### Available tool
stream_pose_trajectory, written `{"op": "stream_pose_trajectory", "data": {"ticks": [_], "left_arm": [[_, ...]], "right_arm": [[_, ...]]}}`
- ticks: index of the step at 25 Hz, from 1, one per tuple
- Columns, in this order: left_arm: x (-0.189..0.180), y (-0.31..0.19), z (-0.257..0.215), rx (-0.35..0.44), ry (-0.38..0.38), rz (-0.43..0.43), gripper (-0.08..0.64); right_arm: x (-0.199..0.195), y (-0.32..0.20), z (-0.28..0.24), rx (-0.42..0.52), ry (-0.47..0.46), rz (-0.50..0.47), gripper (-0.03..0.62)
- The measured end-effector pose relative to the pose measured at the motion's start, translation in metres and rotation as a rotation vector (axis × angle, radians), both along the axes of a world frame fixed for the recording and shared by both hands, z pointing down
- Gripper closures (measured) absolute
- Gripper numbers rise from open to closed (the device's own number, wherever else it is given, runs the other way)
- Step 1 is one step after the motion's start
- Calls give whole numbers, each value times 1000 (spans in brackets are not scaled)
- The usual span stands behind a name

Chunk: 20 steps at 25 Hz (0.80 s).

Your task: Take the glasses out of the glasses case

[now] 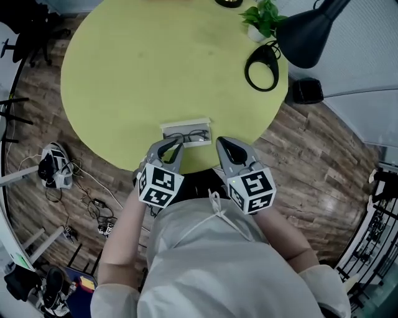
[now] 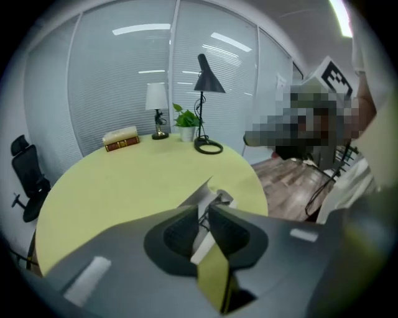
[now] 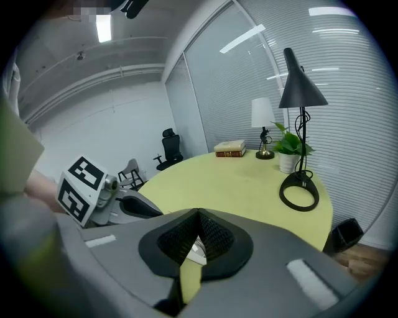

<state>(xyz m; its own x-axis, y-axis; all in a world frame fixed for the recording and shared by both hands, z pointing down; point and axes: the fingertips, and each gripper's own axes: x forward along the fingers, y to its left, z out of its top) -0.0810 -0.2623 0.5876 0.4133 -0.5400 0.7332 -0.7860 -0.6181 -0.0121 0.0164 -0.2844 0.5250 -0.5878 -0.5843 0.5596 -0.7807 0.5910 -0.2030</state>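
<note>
Nearest item: person's pale shirt (image 1: 211, 261), with both forearms reaching toward the table edge at 6 o'clock. Item: left gripper (image 1: 172, 146), marker cube at the rear, jaws set narrow with a thin gap between the pads and nothing held in it; its tips sit just at the near rim of the glasses case, contact not discernible. Item: right gripper (image 1: 222, 144), just beside the case at its 4 o'clock, jaws closed together at the tips and empty. Item: glasses case (image 1: 186, 126), white, open, lid raised on the far side, lying on the round yellow-green table (image 1: 137, 74) close to the rim at 6 o'clock. Item: glasses (image 1: 191, 136), dark-framed, lying inside the case. Item: black desk lamp (image 1: 305, 34) with ring base, on the table at about 2 o'clock. Item: potted plant (image 1: 262, 17), green, just beside the lamp at 1 o'clock. Item: books (image 3: 229, 148), stacked, and a small white-shaded lamp (image 3: 263, 115), at the far rim in the right gripper view. Item: black office chair (image 3: 169, 146), beyond the table. Item: shoe (image 1: 55, 163) among cables on the wood floor at 8 o'clock.
</note>
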Motion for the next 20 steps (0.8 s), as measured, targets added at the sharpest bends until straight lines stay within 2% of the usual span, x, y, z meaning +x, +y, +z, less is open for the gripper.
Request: {"op": "stream_pose_trajectory", "data": {"ticks": [3,10,16,20], "left_arm": [[6,-6,20,-64,-44,89,462],[14,-12,52,-147,-131,200,456],[26,-16,65,-154,-251,347,472],[30,-19,70,-158,-300,403,491]], "right_arm": [[-2,-3,-1,7,5,-6,592],[1,-9,-6,15,1,-1,592],[4,-9,2,-22,2,9,592],[7,-10,4,-35,-2,24,592]]}}
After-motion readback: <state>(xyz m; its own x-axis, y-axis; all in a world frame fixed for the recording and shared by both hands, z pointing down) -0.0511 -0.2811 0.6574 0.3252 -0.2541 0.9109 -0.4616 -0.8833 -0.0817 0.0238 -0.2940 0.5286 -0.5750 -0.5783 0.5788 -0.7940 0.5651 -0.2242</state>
